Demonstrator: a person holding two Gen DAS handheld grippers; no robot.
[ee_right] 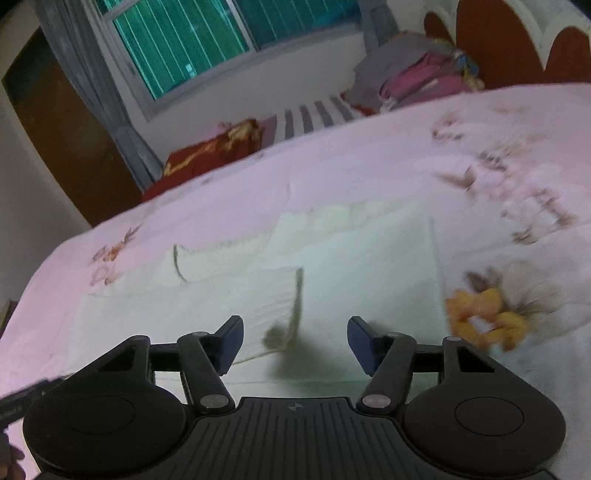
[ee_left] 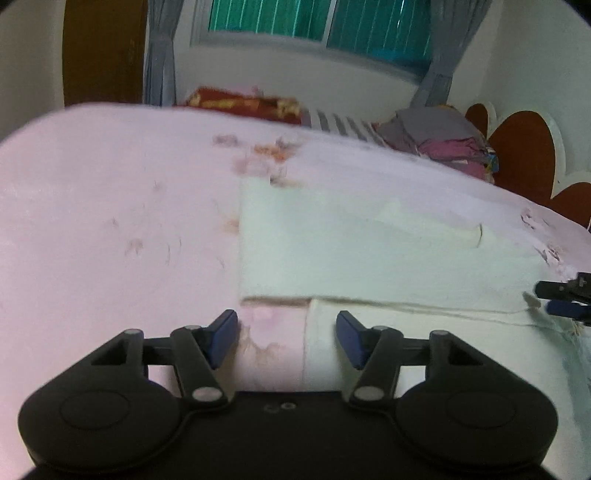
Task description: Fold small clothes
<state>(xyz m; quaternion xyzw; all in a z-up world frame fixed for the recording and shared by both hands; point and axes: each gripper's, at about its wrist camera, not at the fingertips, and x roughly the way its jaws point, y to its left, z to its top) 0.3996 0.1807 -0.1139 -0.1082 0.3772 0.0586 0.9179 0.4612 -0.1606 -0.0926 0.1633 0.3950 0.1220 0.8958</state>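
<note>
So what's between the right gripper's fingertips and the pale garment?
Nothing: in the right wrist view the right gripper hangs open directly over the pale garment, holding nothing.

We see a bed under a pink flowered sheet (ee_left: 110,192). At its far edge lie a red and gold cushion (ee_left: 243,103), a striped cloth (ee_left: 340,123) and a heap of grey and magenta clothes (ee_left: 443,140). Behind stand a teal window (ee_left: 317,22), grey curtains (ee_left: 159,55), a brown door (ee_left: 103,51) and a scalloped headboard (ee_left: 524,147).
</note>
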